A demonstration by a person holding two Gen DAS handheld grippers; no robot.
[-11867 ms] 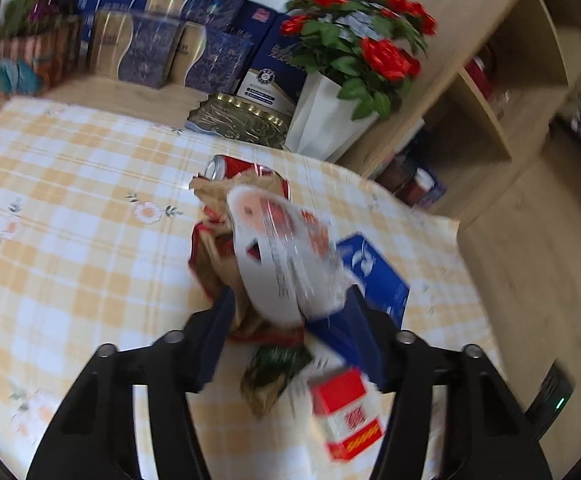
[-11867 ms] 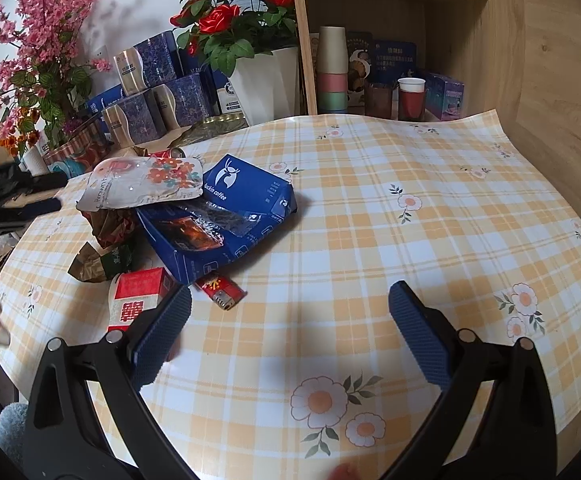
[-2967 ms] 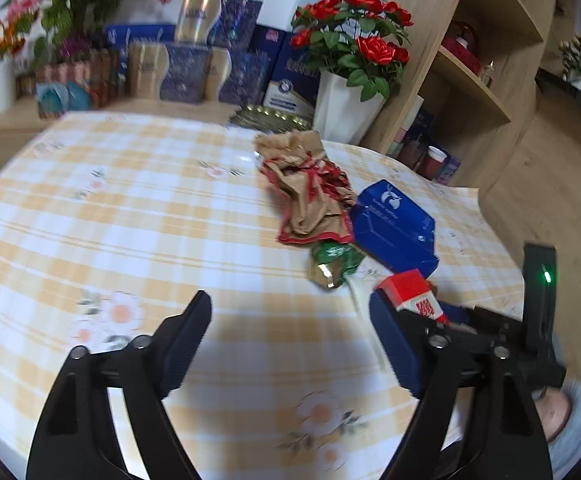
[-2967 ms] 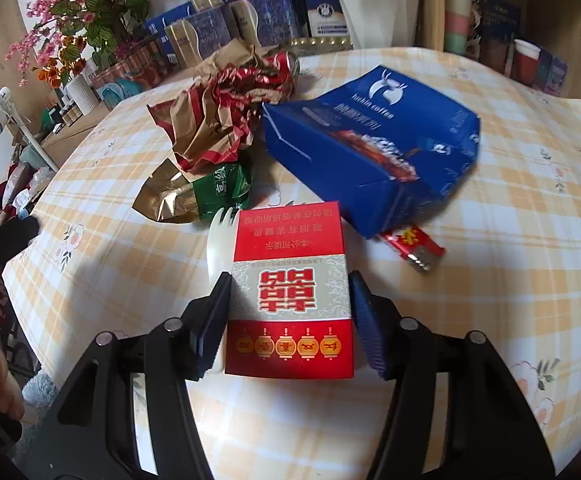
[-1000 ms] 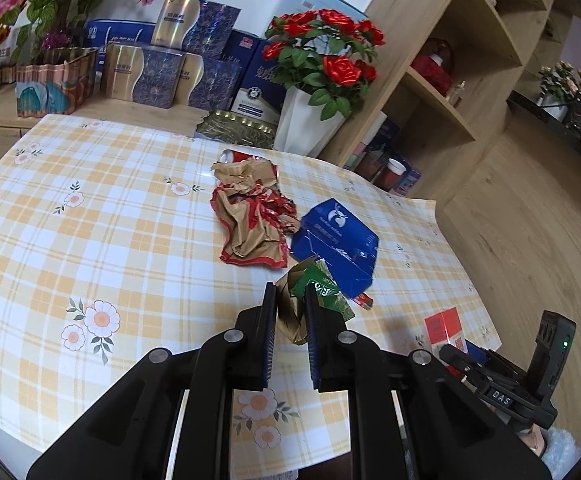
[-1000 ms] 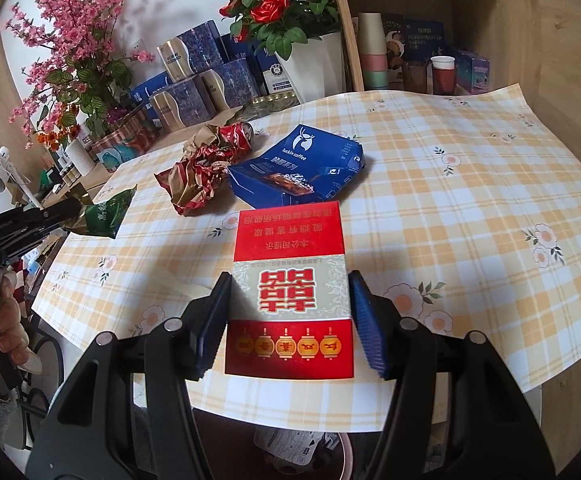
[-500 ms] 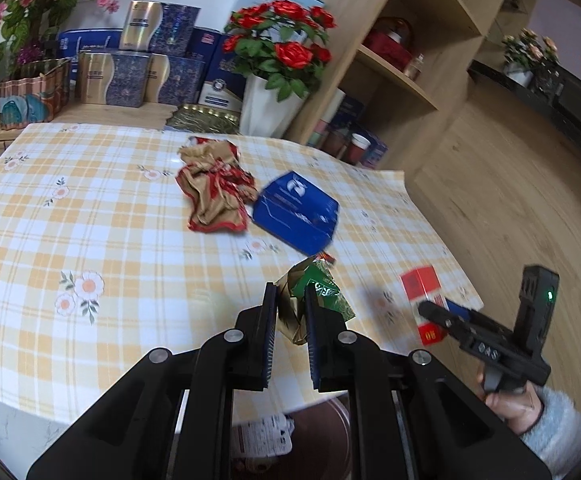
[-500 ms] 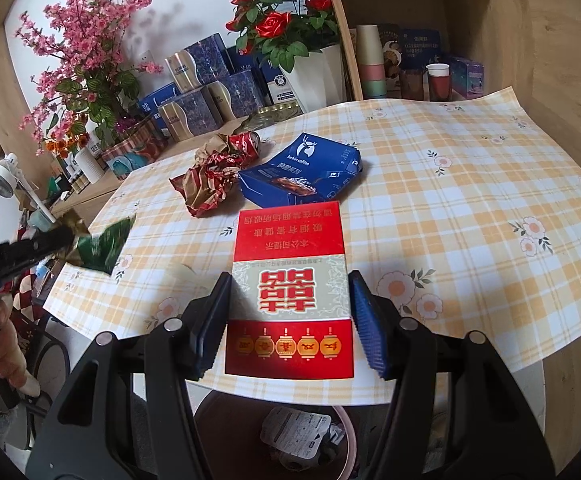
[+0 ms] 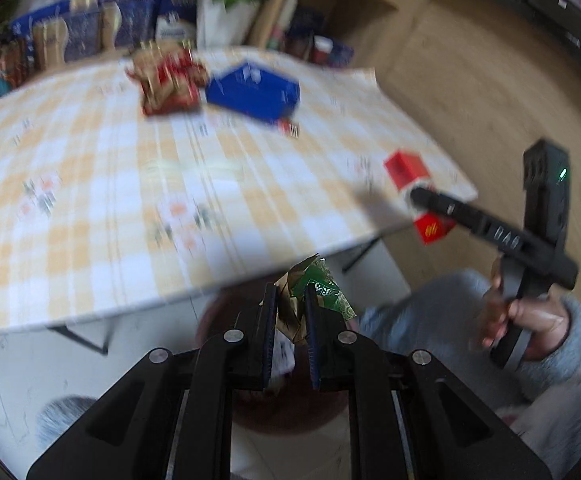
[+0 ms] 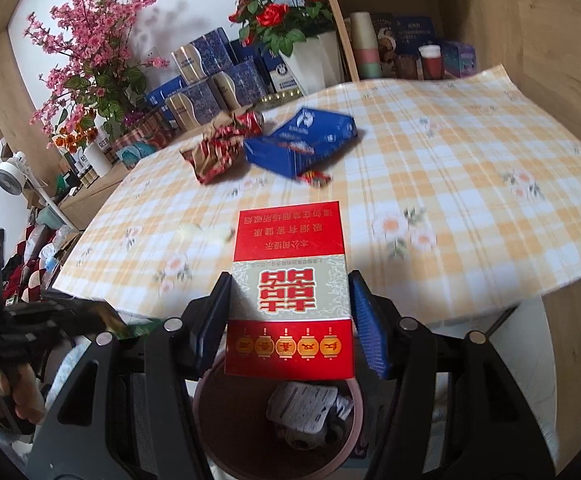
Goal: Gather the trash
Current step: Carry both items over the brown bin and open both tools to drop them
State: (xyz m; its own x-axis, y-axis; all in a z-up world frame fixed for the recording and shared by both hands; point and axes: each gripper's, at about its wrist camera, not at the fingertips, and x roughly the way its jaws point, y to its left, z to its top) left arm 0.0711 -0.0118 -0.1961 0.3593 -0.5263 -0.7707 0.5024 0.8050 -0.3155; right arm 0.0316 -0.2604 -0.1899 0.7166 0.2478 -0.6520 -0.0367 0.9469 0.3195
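My left gripper [image 9: 290, 300] is shut on a crumpled green and gold wrapper [image 9: 318, 290], off the table's near edge and above a brown bin [image 9: 290, 408]. In the right wrist view my right gripper [image 10: 288, 300] is shut on a red and white cigarette box [image 10: 288, 280], held over the same bin [image 10: 210, 420], which holds crumpled trash. The box [image 9: 414, 184] and the right gripper also show at the right of the left wrist view. On the checked tablecloth [image 10: 450, 184] lie a blue coffee bag [image 10: 302, 140], a red and gold crumpled wrapper [image 10: 218, 148] and a small red sachet [image 10: 314, 178].
Gift boxes [image 10: 210, 80], a white vase of red roses [image 10: 310, 56] and pink blossoms [image 10: 86, 40] stand behind the table. A wooden shelf [image 10: 410, 48] with cups is at the back right. A person's hand in a grey sleeve [image 9: 538, 320] holds the right gripper.
Both grippers have drawn back from the table and sunk toward the bin, each keeping its item. The left view is now blurred and shows the bin under the wrapper.
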